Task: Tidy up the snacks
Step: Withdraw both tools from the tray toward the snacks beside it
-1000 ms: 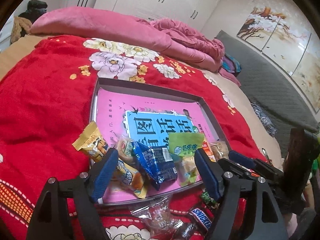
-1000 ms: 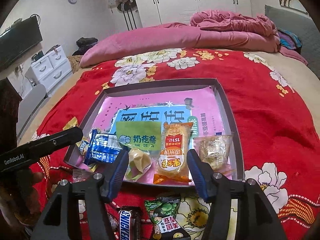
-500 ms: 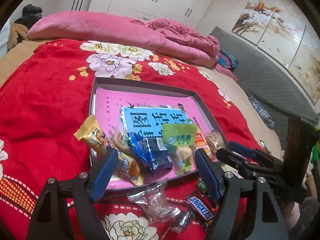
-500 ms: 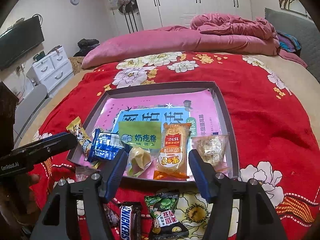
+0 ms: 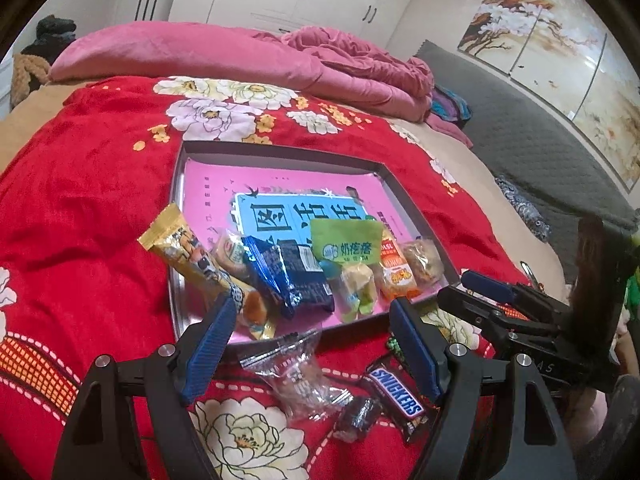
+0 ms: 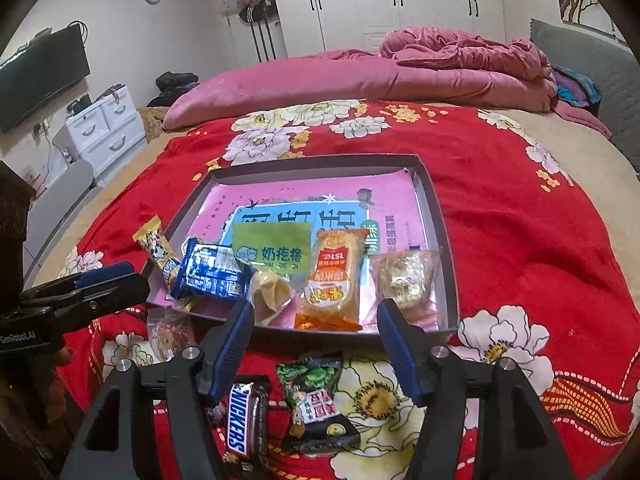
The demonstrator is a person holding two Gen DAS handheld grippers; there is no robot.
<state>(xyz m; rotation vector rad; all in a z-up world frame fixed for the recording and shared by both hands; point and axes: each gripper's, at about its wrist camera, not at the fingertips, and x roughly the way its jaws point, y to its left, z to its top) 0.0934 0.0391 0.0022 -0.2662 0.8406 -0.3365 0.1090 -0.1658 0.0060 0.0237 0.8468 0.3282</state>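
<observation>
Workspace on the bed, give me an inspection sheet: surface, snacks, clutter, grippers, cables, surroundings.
Surface: red floral blanket on a bed, carrying a shallow grey tray.
Job's things: in the tray, blue packet, green packet, orange packet, clear-wrapped snack; yellow bar overhangs its rim. On the blanket: Snickers bar, green pea packet, clear wrapped sweet.
Clutter: pink duvet.
Grippers: left gripper open, empty; right gripper open, empty.
Cables: nothing seen.
Surroundings: white wardrobe, drawer unit, wall television.
</observation>
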